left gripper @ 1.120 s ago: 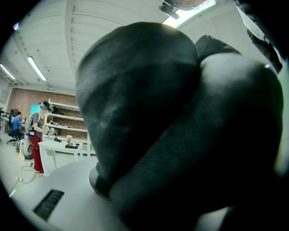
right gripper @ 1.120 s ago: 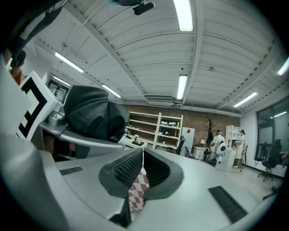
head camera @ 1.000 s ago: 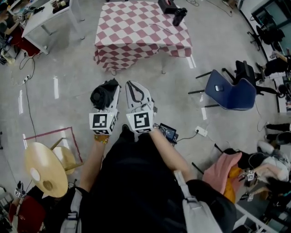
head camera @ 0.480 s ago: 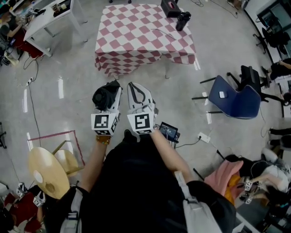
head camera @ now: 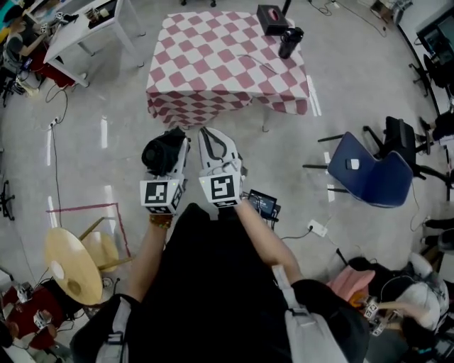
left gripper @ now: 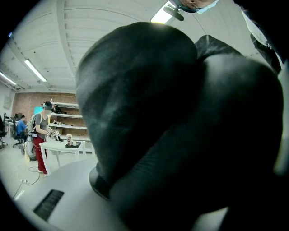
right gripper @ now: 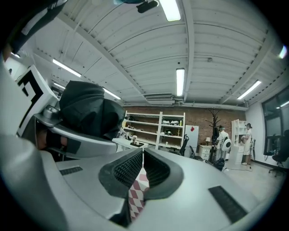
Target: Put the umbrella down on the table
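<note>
Black umbrella (head camera: 160, 152) clamped in my left gripper (head camera: 172, 142). Right gripper (head camera: 210, 136) is just beside it, jaws pressed together, empty. Table (head camera: 213, 64) ahead is nearer than a second ago. I'm closing in; set-down not begun.

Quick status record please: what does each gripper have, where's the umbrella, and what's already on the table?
left gripper: shut on the black folded umbrella
right gripper: shut, nothing between its jaws
table: checkered cloth, ahead of both grippers across bare floor
on table: dark box and dark container, far right corner
umbrella on table: no
</note>
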Demonstrator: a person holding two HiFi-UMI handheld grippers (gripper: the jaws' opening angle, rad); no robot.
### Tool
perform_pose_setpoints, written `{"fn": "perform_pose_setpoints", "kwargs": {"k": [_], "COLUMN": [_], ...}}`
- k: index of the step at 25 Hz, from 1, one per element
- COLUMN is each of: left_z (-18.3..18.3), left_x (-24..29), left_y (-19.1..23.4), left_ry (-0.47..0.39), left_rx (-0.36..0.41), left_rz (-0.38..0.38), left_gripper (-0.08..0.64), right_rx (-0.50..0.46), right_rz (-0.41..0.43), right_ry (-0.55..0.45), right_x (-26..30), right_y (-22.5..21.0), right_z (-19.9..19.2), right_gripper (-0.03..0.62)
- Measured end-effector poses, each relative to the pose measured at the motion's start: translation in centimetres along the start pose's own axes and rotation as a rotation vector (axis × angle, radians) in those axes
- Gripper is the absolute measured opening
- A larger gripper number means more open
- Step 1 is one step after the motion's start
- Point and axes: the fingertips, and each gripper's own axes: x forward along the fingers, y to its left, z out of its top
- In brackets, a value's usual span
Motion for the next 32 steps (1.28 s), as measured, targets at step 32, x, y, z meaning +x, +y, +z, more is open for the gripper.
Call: {"fn": "perform_pose_setpoints", "kwargs": {"k": [32], "left_z": [1.6], "left_x": [17.4], "left_y": [11.3], "left_ry": [0.016], "left_rx": [-0.029], "left_rz": [-0.064], "left_gripper": [0.207], "right_rx": [-0.029], "right_rz": [-0.051], "right_ry": [0.045], "right_x": [19.2], "right_y": [-5.6], "right_z": [-0.6], "right_gripper": [0.017]}}
